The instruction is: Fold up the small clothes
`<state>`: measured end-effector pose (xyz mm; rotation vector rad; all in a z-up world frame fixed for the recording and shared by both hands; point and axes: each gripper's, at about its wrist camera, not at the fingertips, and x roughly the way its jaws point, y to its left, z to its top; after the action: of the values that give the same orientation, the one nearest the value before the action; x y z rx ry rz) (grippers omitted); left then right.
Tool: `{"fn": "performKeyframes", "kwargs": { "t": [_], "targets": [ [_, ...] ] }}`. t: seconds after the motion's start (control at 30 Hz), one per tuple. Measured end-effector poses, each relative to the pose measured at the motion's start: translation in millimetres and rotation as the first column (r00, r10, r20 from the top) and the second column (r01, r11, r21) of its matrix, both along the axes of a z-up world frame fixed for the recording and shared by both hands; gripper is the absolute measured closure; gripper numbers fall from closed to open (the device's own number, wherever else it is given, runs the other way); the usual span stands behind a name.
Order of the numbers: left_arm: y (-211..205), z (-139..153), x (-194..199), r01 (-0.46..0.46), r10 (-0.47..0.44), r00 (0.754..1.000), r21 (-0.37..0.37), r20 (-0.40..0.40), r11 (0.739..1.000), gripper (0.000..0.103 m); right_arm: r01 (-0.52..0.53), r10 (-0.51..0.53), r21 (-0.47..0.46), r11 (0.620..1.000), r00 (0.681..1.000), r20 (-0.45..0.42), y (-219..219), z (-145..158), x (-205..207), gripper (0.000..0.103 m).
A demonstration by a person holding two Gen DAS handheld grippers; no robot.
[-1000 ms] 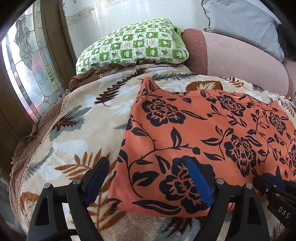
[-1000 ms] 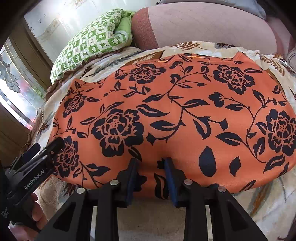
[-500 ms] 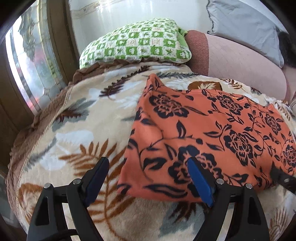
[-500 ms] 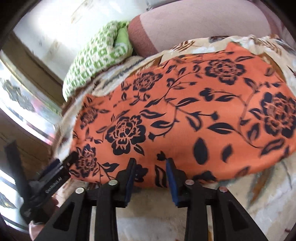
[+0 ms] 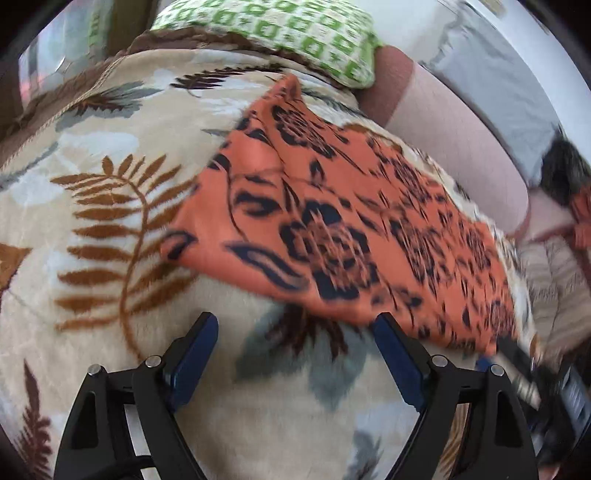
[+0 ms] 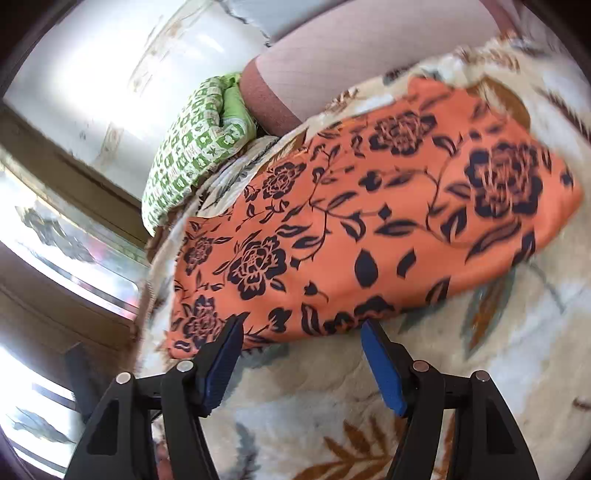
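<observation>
Home bedroom: blanket (image 5: 122, 229), pillow (image 5: 295, 33)

An orange garment (image 5: 332, 221) printed with black roses and leaves lies on a cream blanket (image 5: 110, 229) patterned with brown ferns and grey leaves, a green-and-white checked pillow (image 5: 280, 29) at the far side.

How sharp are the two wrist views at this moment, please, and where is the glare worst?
Left wrist view: the orange floral garment is smeared by motion blur, worst at its right end, while the left gripper stays crisp. Right wrist view: milder blur at the garment's right edge; the window and wall are blown out white.
</observation>
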<state>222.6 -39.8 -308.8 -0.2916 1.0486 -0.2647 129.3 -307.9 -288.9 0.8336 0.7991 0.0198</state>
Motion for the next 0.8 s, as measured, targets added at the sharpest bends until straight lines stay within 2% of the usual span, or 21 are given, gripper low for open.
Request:
{"fn": "performKeyframes", "kwargs": {
  "t": [0.13,0.33,0.4,0.47,0.5,0.57,0.6,0.63,0.67,0.7,0.73,0.8],
  "targets": [
    [-2,-3,27,-0.037,0.037,0.999,-0.039,-0.01,0.999,0.016,0.022,-0.022,0.056,0.998,1.0,-0.006,-12,-6,-7,0.033],
    [1,-6,44,-0.09,0.092,0.996,-0.137,0.009,0.986,0.017,0.018,-0.019,0.053,0.998,1.0,0.018,-12,-6,-4,0.033],
    [1,-4,46,-0.111,0.118,0.992,-0.151,0.038,0.982,0.033,0.023,-0.024,0.046,0.999,0.999,0.033,-10,-5,1,0.035],
    [-5,-1,47,-0.111,0.118,0.99,-0.092,0.079,0.99,0.064,0.025,-0.026,0.028,0.999,0.999,0.04,-9,-5,6,0.05],
    [-8,1,48,-0.104,0.11,0.989,-0.063,0.102,0.993,0.068,0.025,-0.026,0.017,1.0,0.999,0.034,-8,-5,9,0.064],
    [-11,2,50,-0.087,0.094,0.987,-0.06,0.128,0.994,0.07,0.029,-0.029,0.006,1.0,0.999,0.022,-8,-9,11,0.066],
    [-13,3,51,-0.077,0.085,0.987,-0.062,0.134,0.995,0.068,0.023,-0.023,0.019,1.0,1.0,0.021,-10,-11,11,0.066],
    [-16,2,53,-0.063,0.072,0.988,-0.067,0.134,0.996,0.053,0.021,-0.021,0.031,0.999,1.0,0.021,-12,-13,11,0.066],
    [-17,1,54,-0.045,0.056,0.99,-0.086,0.13,0.995,0.023,0.024,-0.025,0.037,0.999,0.999,0.02,-14,-14,8,0.066],
    [-21,-1,56,-0.02,0.034,0.993,-0.118,0.117,0.993,0.013,0.029,-0.03,0.04,0.999,0.999,0.019,-18,-15,6,0.066],
    [-25,-3,57,-0.013,0.028,0.993,-0.127,0.117,0.992,0.011,0.038,-0.039,0.046,0.998,0.999,0.021,-25,-15,2,0.066],
    [-31,-4,57,-0.009,0.021,0.99,-0.081,0.142,0.997,0.011,0.066,-0.068,0.058,0.996,0.997,0.02,-38,-15,-4,0.066]
  ]
}}
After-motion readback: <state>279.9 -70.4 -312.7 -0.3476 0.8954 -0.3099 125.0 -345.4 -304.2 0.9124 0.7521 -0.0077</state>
